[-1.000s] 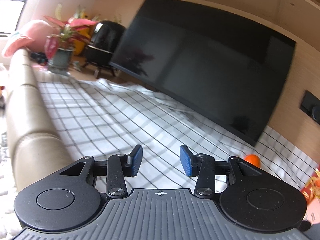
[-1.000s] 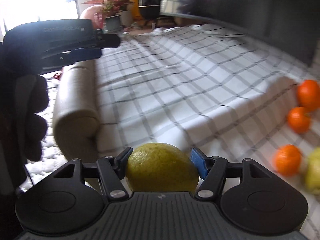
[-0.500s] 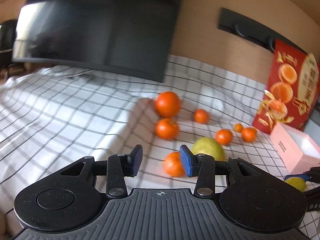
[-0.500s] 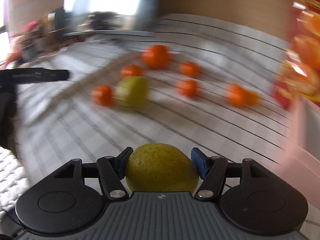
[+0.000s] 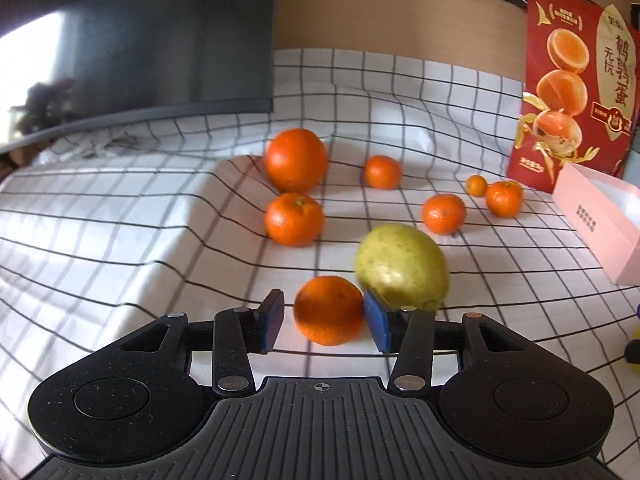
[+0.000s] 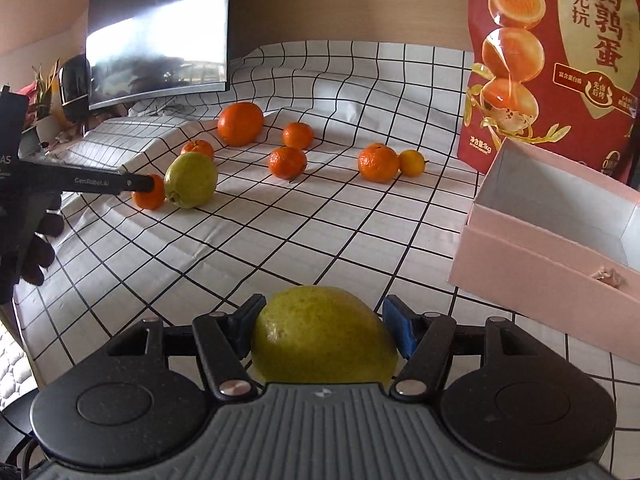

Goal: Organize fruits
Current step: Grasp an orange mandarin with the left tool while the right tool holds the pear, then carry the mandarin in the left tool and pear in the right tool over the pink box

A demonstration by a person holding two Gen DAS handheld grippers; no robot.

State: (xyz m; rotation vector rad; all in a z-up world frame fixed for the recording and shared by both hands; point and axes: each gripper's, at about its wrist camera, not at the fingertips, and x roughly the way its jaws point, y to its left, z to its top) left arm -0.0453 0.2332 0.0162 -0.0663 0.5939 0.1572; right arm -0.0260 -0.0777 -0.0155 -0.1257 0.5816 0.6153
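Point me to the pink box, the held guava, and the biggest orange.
pink box [image 6: 532,276], right wrist view, front wall.
held guava [image 6: 320,336], right wrist view, top skin.
biggest orange [image 5: 296,159], left wrist view, middle.

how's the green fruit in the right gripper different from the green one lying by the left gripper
The held green fruit is clamped in the right gripper, off the cloth; the loose green fruit lies on the checked cloth, ungripped. The held one has no fruit against it; the loose one lies against a small orange between the open left gripper's fingers. Both are yellow-green and similar in shape.
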